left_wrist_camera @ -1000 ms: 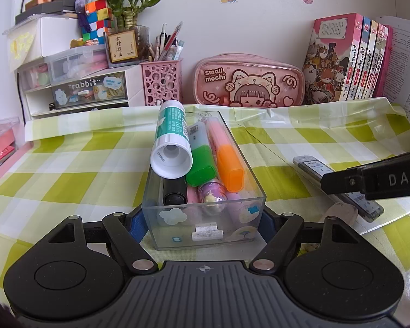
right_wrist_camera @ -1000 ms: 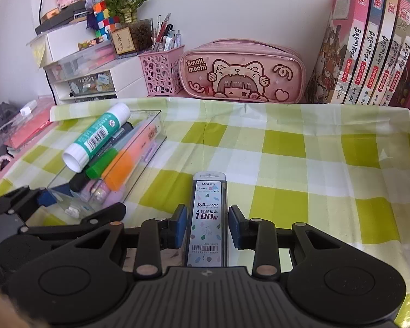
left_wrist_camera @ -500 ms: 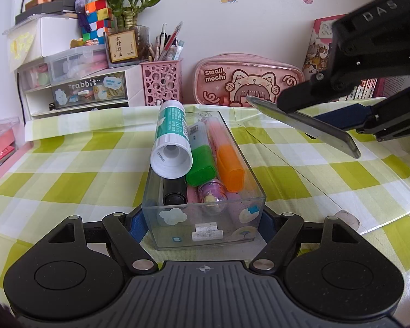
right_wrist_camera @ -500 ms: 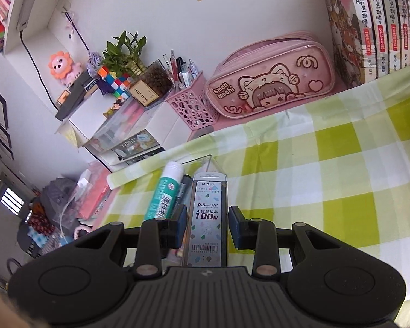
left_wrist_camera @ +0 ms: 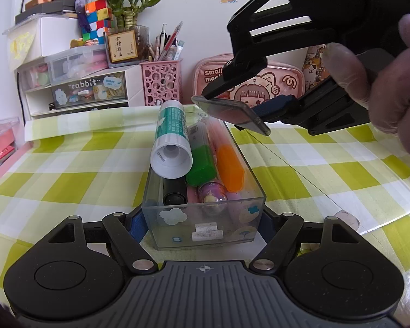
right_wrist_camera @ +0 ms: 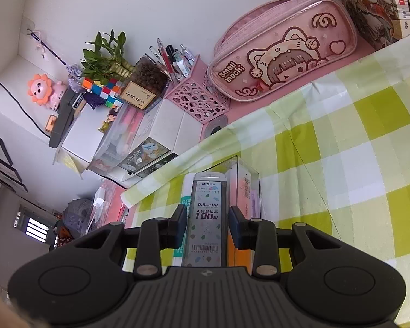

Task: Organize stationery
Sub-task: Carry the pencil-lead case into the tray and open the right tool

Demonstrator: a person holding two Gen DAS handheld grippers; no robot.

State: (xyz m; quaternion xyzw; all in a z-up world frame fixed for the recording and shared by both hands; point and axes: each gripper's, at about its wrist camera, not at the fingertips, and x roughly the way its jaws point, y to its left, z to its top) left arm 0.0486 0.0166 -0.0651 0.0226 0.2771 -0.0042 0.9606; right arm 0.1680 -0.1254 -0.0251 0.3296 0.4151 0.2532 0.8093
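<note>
Pencil-lead case (right_wrist_camera: 206, 218) sits pinched flat between my right gripper's (right_wrist_camera: 206, 221) pads, tilted above the clear organizer box (left_wrist_camera: 203, 218) so it can slide in beside the glue stick (left_wrist_camera: 172, 142). My left gripper (left_wrist_camera: 203, 225) clamps the box's near end, steadying it.

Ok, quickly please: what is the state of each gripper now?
Left gripper: closed on the clear organizer box.
Right gripper: closed on the pencil lead case, held above the box.
</note>
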